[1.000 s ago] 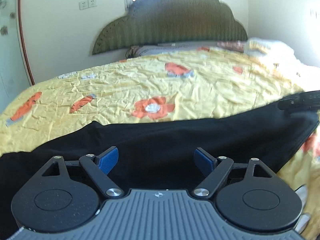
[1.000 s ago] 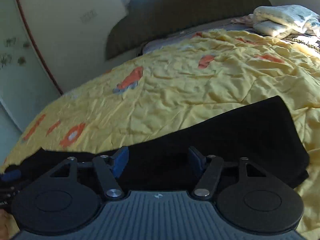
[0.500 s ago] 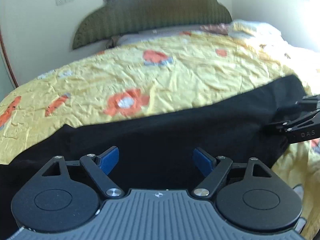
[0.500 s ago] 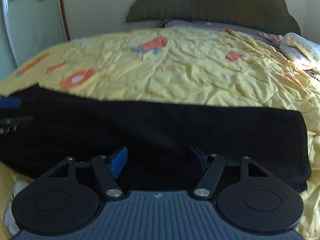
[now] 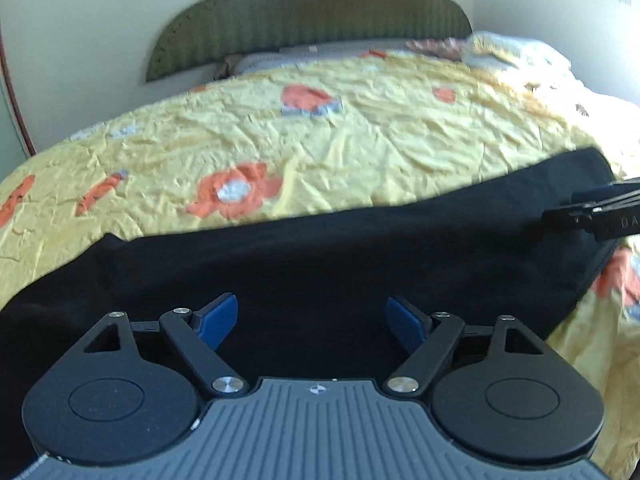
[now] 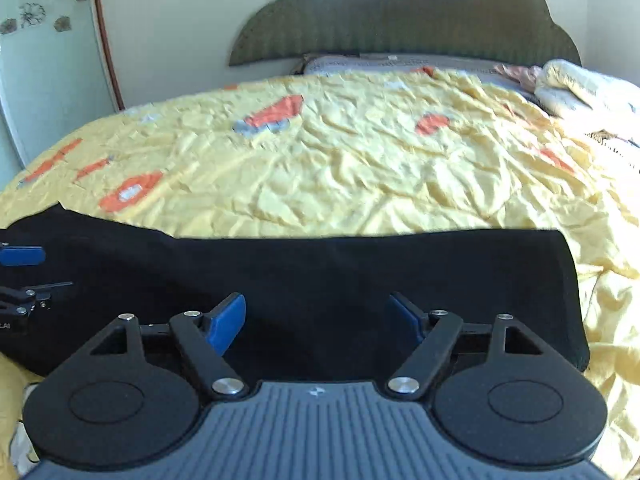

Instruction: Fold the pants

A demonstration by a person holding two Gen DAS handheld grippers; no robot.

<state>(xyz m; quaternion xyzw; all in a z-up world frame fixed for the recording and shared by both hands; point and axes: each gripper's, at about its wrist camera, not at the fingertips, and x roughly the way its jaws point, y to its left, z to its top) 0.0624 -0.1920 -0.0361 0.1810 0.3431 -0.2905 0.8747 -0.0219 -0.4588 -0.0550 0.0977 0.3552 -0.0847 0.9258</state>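
Observation:
Black pants lie in a long flat band across the near edge of a yellow flowered bedspread. My left gripper is open, its blue pads wide apart just above the pants near their left part. My right gripper is open over the pants near their right end. The right gripper shows at the right edge of the left wrist view, and the left gripper shows at the left edge of the right wrist view. Nothing sits between either pair of pads.
A dark green headboard stands at the far end of the bed. Folded pale bedding lies at the far right. A white wall with a door frame is on the left. The bedspread is wrinkled beyond the pants.
Both views have swung over the last second and now face the headboard more squarely. The pants lie in the same flat band. Both grippers stay open.

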